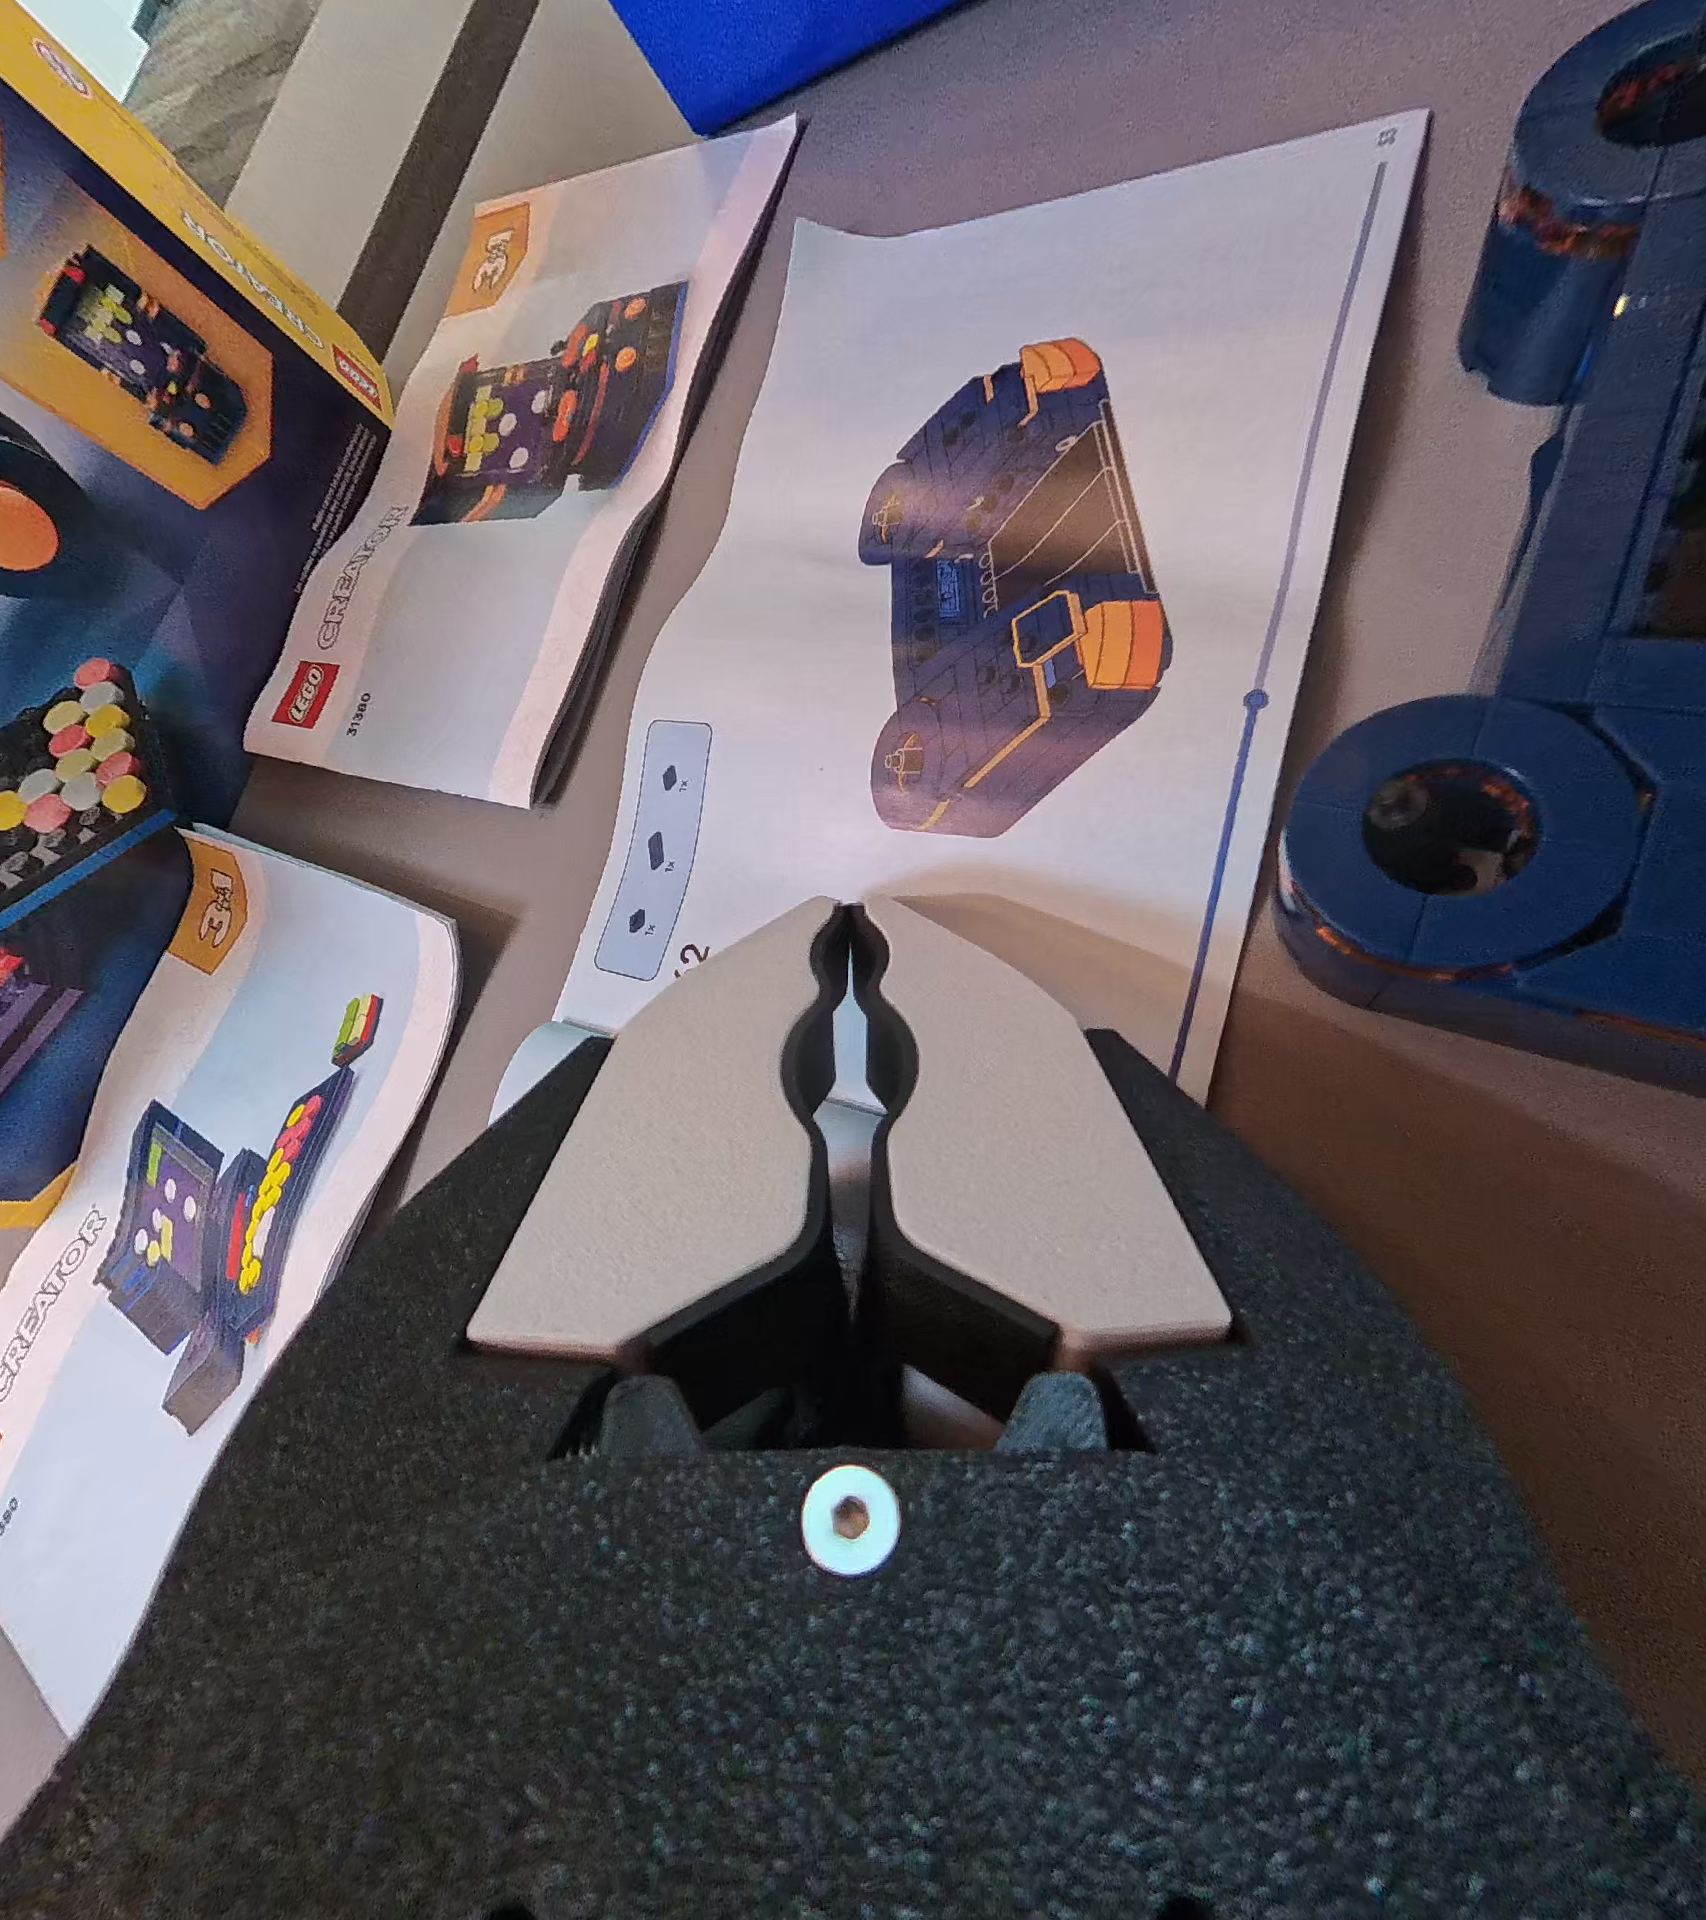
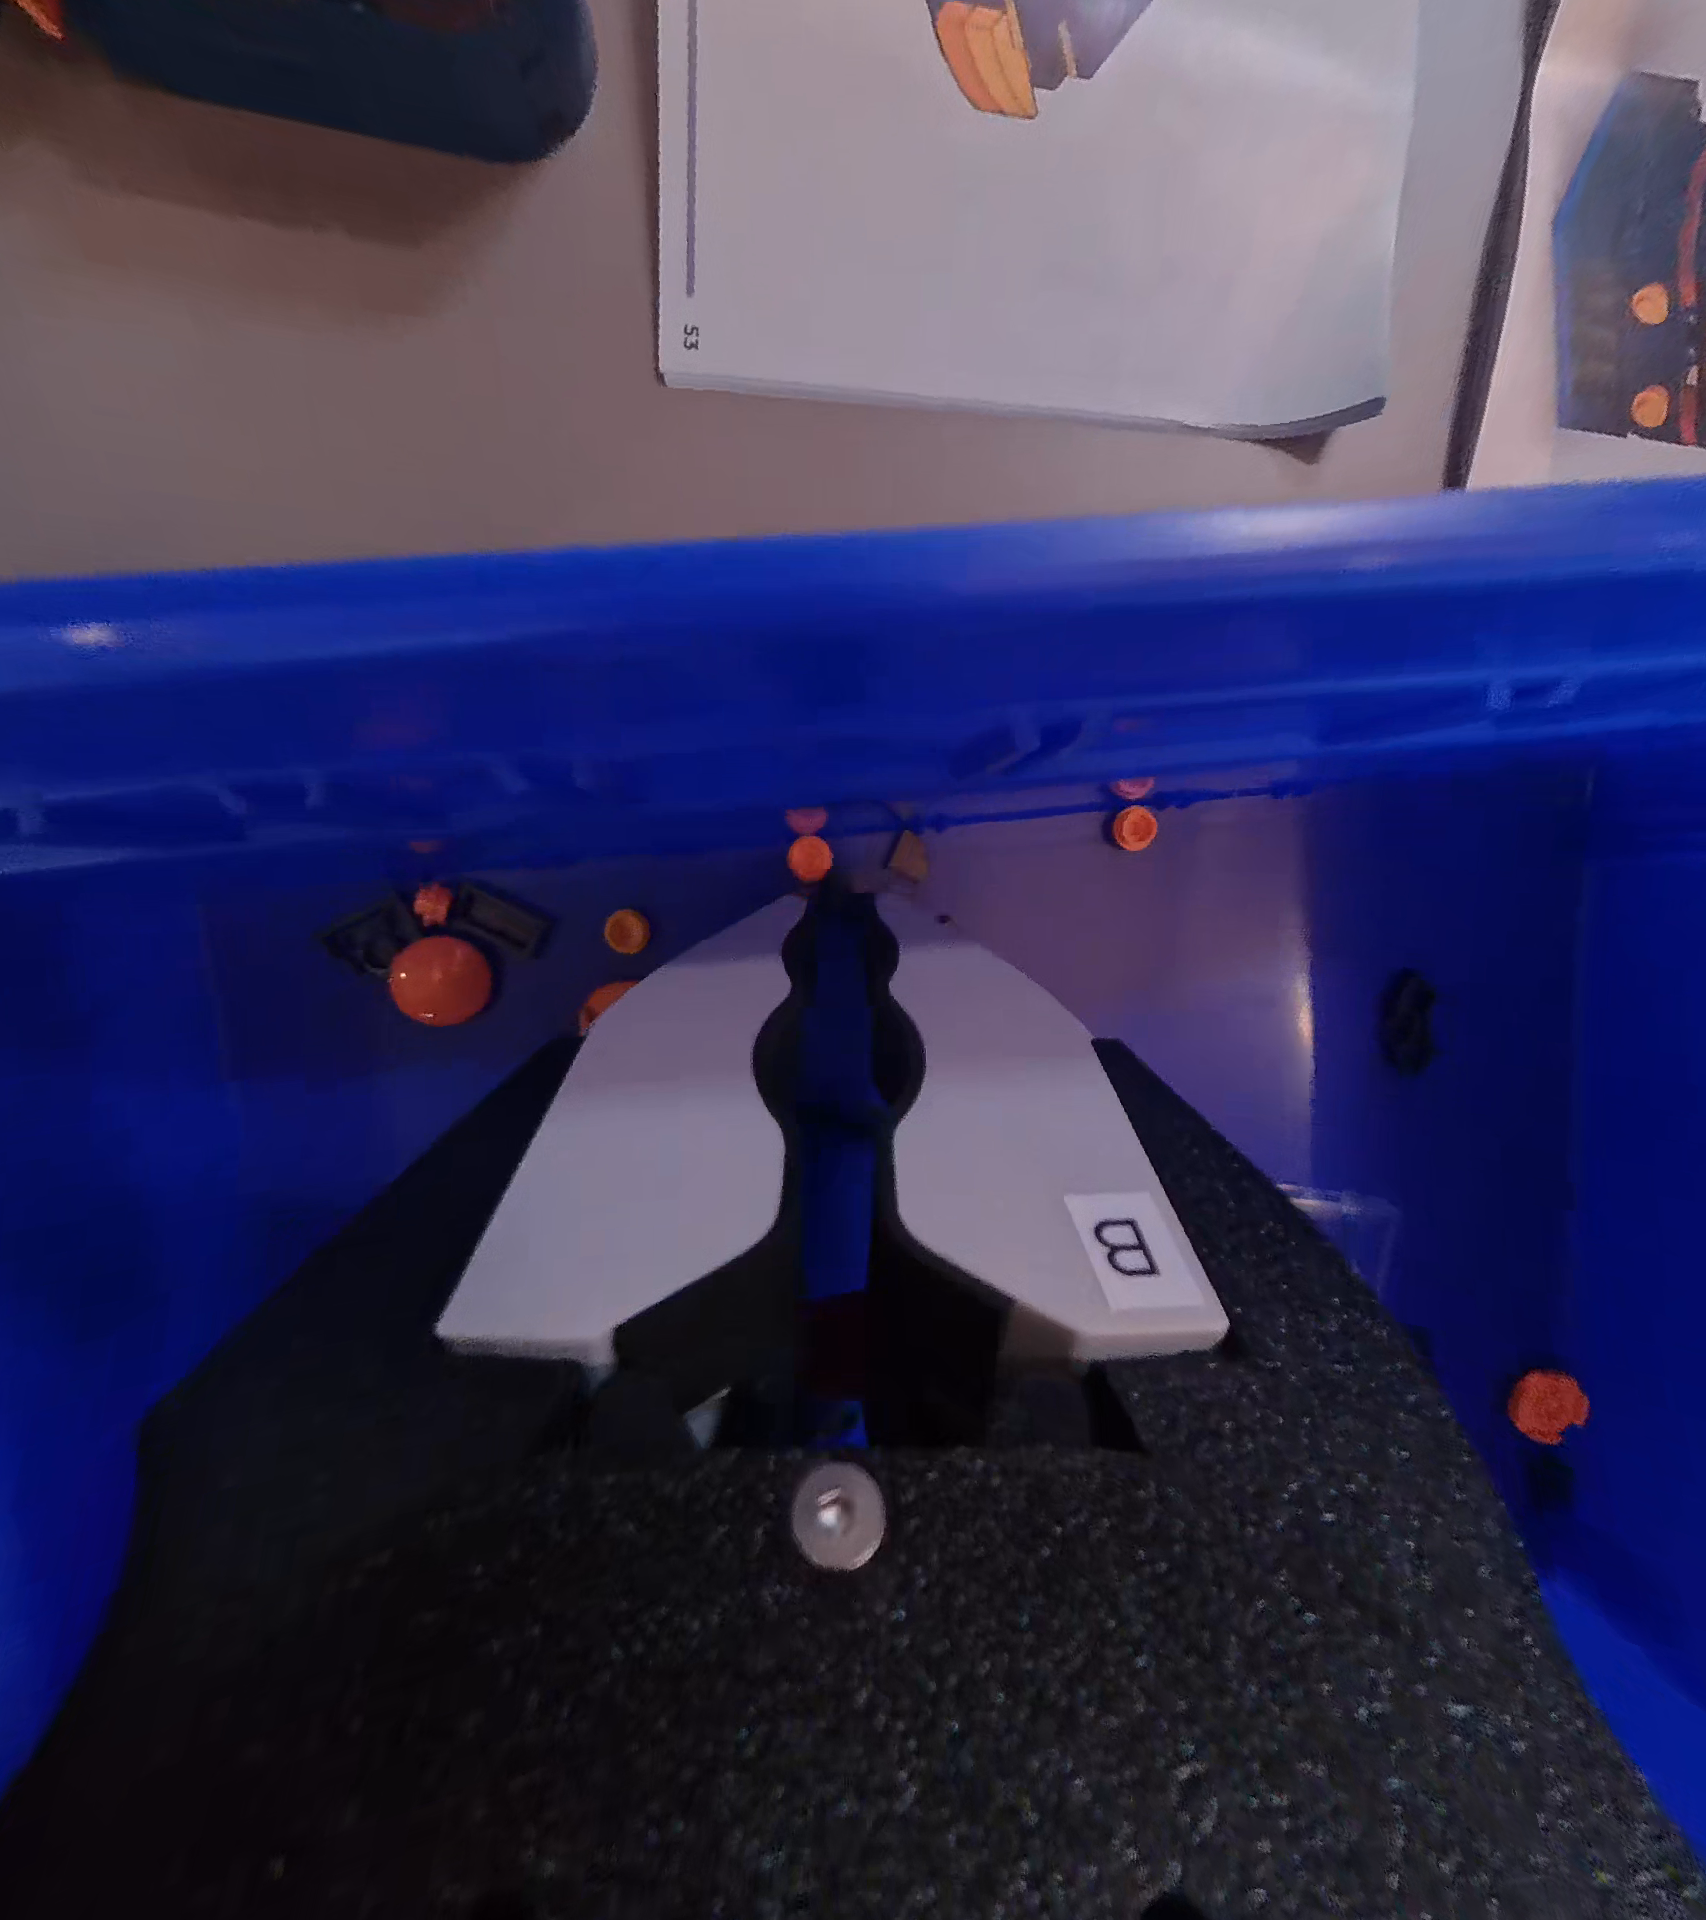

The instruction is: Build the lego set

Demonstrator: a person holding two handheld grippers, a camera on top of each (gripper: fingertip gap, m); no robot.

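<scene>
My left gripper point(image 1: 849, 914) is shut and empty, low over the near edge of the open instruction booklet point(image 1: 984, 499), which shows a dark blue and orange model. The part-built dark blue lego model point(image 1: 1555, 779) lies on the table to its right. My right gripper point(image 2: 833, 896) is down inside the blue bin point(image 2: 828, 623), its jaws closed to a narrow slit. Its tips sit right by a small orange round stud point(image 2: 809, 858). I cannot tell whether they hold anything. Loose pieces lie around: an orange dome point(image 2: 441, 980), black pieces point(image 2: 506, 920) and more orange studs point(image 2: 1133, 828).
Two closed booklets point(image 1: 516, 499) point(image 1: 184, 1195) and the set's box point(image 1: 101, 364) lie left of the open booklet. In the right wrist view, the open booklet point(image 2: 1036, 260) and the model's edge point(image 2: 361, 73) lie beyond the bin's far wall. An orange piece point(image 2: 1547, 1406) sits by the bin's right wall. Left tips to right tips: about 25 cm. From my right tips it is roughly 6 cm to the orange dome point(image 2: 441, 980); from my left, 30 cm.
</scene>
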